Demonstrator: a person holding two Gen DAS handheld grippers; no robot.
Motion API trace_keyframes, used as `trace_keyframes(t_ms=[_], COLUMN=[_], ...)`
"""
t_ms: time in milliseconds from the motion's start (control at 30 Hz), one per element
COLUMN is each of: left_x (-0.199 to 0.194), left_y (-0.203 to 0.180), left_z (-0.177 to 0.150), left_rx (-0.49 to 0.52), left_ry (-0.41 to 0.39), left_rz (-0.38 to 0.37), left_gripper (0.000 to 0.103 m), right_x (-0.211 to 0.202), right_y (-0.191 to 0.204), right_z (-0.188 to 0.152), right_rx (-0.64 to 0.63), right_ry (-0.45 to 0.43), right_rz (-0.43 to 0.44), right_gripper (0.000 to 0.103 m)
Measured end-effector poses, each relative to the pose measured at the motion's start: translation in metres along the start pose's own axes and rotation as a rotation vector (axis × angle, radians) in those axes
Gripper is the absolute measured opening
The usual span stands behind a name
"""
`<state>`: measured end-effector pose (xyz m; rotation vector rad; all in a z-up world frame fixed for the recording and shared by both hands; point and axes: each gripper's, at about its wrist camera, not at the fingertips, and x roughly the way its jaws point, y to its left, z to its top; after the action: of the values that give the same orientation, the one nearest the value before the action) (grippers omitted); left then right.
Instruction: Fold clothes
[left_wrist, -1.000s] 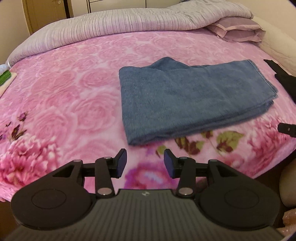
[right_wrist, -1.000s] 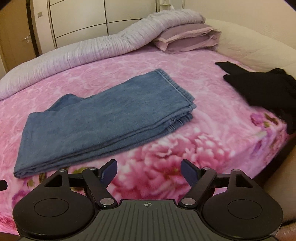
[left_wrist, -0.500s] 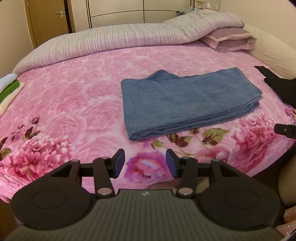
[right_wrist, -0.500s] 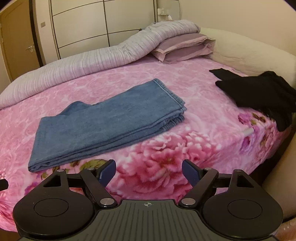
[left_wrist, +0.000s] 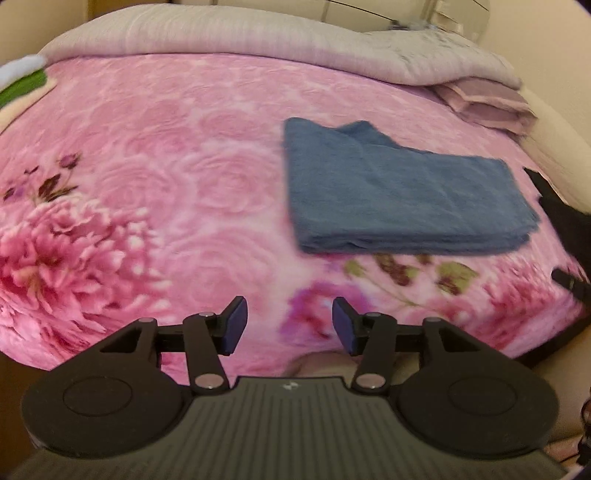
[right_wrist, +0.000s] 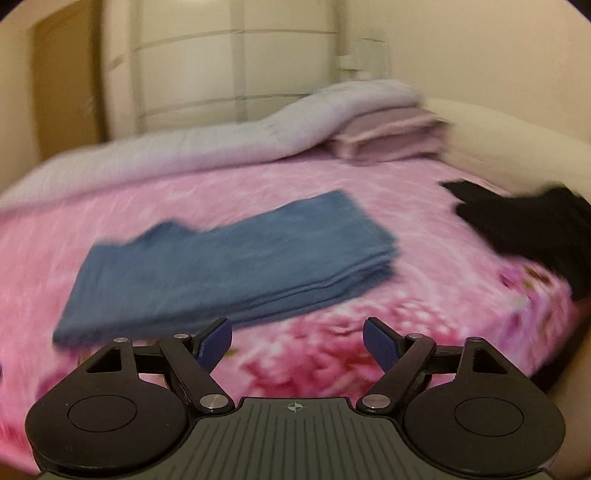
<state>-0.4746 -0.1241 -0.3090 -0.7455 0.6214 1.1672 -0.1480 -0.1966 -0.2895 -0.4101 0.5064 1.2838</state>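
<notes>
Folded blue jeans (left_wrist: 399, 195) lie flat on the pink flowered bed cover (left_wrist: 166, 192), up and to the right of my left gripper (left_wrist: 288, 325). That gripper stands open over the bed's near edge with nothing between its fingers. In the right wrist view the same jeans (right_wrist: 236, 258) lie just beyond my right gripper (right_wrist: 297, 341), which is wide open and empty. A crumpled black garment (right_wrist: 528, 225) rests on the bed at the right; its edge also shows in the left wrist view as the black garment (left_wrist: 565, 218). Both views are blurred.
A rolled grey quilt (left_wrist: 258, 37) and mauve pillows (right_wrist: 391, 136) line the far side of the bed. A stack of green and white cloth (left_wrist: 22, 79) sits at the far left. The tip of the other gripper (left_wrist: 570, 286) shows at the right edge. Wardrobe doors (right_wrist: 236, 70) stand behind.
The left wrist view has swung left, so the jeans now lie further right in it. The right wrist view has pulled back and tilted up a little. Both grippers stay open and empty.
</notes>
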Motion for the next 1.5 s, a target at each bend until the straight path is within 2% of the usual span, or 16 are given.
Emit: trace_keyframes(t_ms=[233,300,400,500,533,633,667,767,867,1067,1133,1200,1300,1367,1500], left_x=[0.037,0.047,0.062,0.077,0.084,0.115,0.118,0.108,0.093,0.075,0.073,0.072,0.072,0.073,0.075], left_y=[0.032,0.034,0.036,0.026,0.023,0.013,0.013,0.025,0.050,0.088,0.098,0.104,0.111,0.112,0.112], left_z=[0.019,0.025,0.035,0.045,0.048,0.045,0.041,0.039,0.037,0.030,0.028,0.029,0.032,0.034,0.035], left_rx=[-0.054,-0.074,-0.103,-0.082,-0.067,0.022,0.038,0.013,-0.095,-0.198,-0.234,-0.254,-0.263,-0.263,-0.268], left_ry=[0.008,0.007,0.004,-0.023,-0.027,0.041,0.029,0.063,0.094,0.111,0.116,0.116,0.112,0.113,0.117], left_rz=[-0.087,-0.127,-0.190,-0.235,-0.238,-0.186,-0.186,-0.216,-0.230,-0.201,-0.205,-0.212,-0.213,-0.208,-0.206], left_gripper=[0.033,0.032,0.032,0.032,0.032,0.034,0.034,0.033,0.026,0.027,0.027,0.027,0.027,0.027,0.027], right_x=[0.042,0.054,0.070,0.081,0.084,0.089,0.090,0.092,0.089,0.085,0.085,0.087,0.093,0.100,0.111], right_y=[0.044,0.051,0.053,0.050,0.049,0.049,0.050,0.064,0.093,0.171,0.191,0.205,0.217,0.225,0.239], right_z=[0.002,0.000,-0.003,-0.003,-0.002,-0.002,-0.002,-0.007,-0.018,-0.055,-0.070,-0.080,-0.084,-0.084,-0.087], right_rx=[-0.175,-0.215,-0.217,-0.188,-0.183,-0.184,-0.187,-0.244,-0.388,-0.832,-0.973,-1.061,-1.112,-1.134,-1.161], right_ry=[0.036,0.045,0.079,0.098,0.099,0.102,0.104,0.099,0.061,-0.097,-0.149,-0.200,-0.225,-0.224,-0.250], right_rz=[-0.003,-0.012,-0.027,-0.034,-0.037,-0.034,-0.030,0.007,0.082,0.217,0.242,0.244,0.279,0.305,0.268], right_gripper=[0.081,0.081,0.081,0.081,0.081,0.081,0.081,0.080,0.079,0.079,0.079,0.078,0.061,0.043,0.041])
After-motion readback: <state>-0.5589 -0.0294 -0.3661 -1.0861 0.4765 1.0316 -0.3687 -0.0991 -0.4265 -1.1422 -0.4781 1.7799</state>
